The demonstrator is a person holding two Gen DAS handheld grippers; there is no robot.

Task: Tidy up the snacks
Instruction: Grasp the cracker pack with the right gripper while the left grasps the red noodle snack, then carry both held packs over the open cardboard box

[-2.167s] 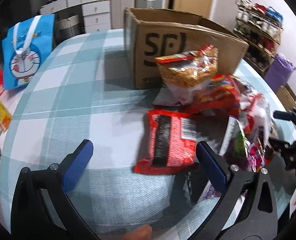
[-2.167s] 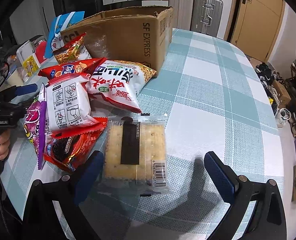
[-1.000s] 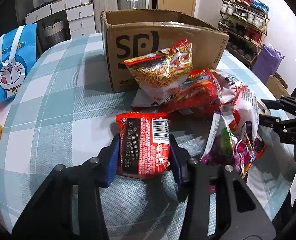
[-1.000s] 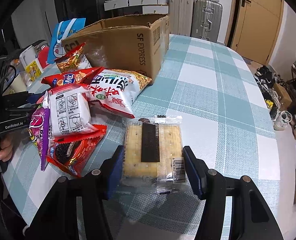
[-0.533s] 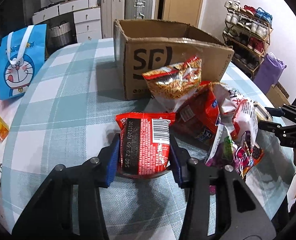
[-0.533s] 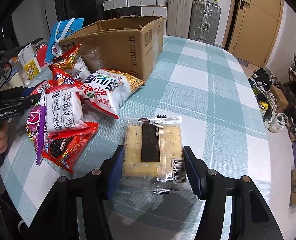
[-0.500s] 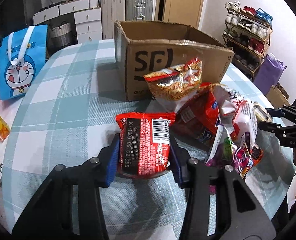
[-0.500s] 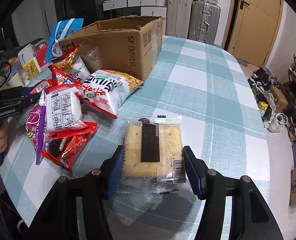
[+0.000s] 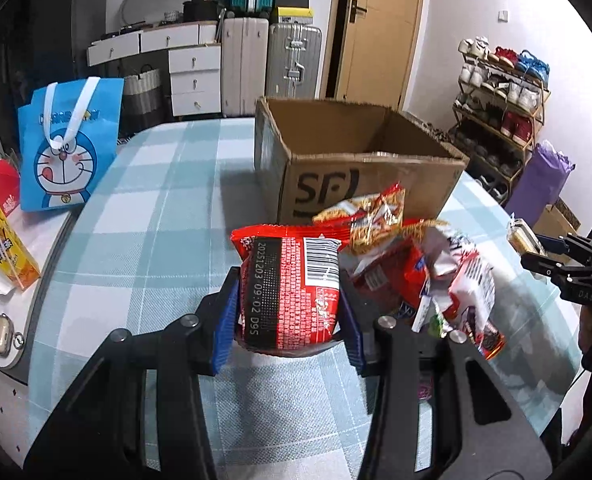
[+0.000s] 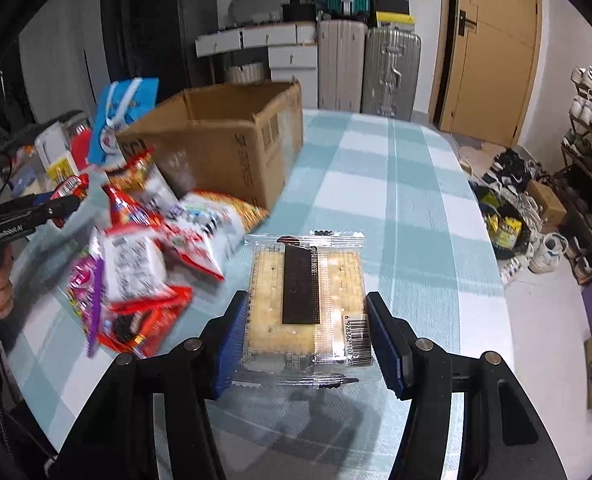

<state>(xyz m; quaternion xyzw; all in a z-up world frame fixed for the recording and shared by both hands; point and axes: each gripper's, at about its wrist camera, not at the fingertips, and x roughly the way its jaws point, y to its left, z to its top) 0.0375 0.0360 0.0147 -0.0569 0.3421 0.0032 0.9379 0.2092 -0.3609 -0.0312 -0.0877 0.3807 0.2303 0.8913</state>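
The cardboard box (image 9: 360, 148) at upper centre looks empty, so sorting has barely begun: the left gripper (image 9: 288, 316) pinches a red snack packet (image 9: 292, 288), the right gripper (image 10: 308, 340) clamps a cracker pack (image 10: 308, 300), and the snack pile (image 10: 152, 248) at left remains

The snack pile (image 10: 144, 248) in the right wrist view is smeared by motion blur, its print unreadable. The cardboard box (image 9: 360, 168) hides its own floor behind the near wall. The red packet (image 9: 290, 292) covers the table beneath it.
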